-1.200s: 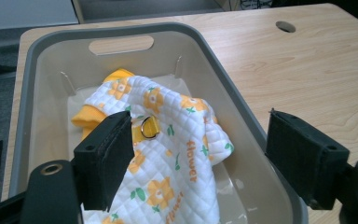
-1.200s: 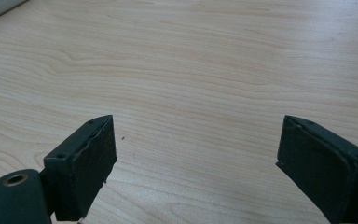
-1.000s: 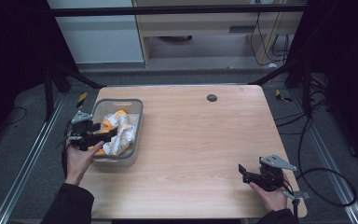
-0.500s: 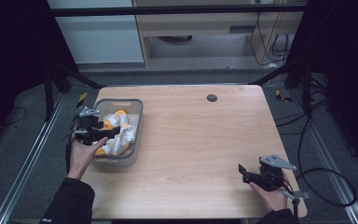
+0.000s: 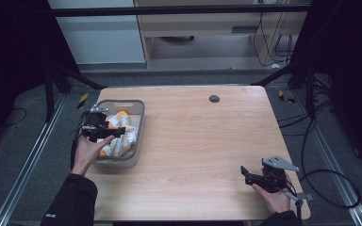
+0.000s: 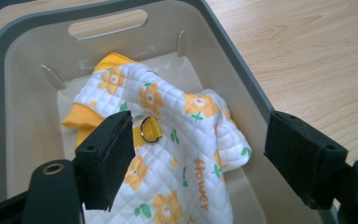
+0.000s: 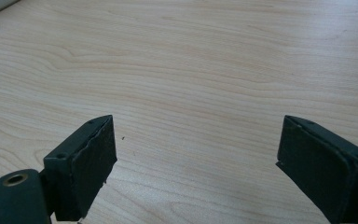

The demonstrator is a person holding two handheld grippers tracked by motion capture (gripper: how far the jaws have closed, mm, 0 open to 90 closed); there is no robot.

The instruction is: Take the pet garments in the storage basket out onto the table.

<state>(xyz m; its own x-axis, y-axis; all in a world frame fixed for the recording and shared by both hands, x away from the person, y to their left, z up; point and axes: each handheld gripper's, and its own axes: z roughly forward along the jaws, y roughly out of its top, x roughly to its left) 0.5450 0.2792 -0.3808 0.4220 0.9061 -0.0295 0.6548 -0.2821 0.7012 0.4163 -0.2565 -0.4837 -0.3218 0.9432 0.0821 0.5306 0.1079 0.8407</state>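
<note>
A grey plastic bin (image 5: pixel 138 123) (image 6: pixel 23 70) stands at the table's left side. In it lies a white quilted garment with orange flowers, yellow lining and a metal ring (image 6: pixel 182 140) (image 5: pixel 119 136). My left gripper (image 5: pixel 115 132) (image 6: pixel 200 158) hovers over the bin, open, its jaws wide apart on either side of the cloth and holding nothing. My right gripper (image 5: pixel 246 173) (image 7: pixel 196 163) rests low near the table's front right corner, open, with bare wood between its jaws.
A small dark round cap (image 5: pixel 214 98) sits flush in the wooden table (image 5: pixel 202 141) near its far edge. Black frame bars and cables surround the table; a cabinet stands behind.
My left gripper has shifted slightly toward the far end of the bin and over the garment. The right gripper has stayed in place.
</note>
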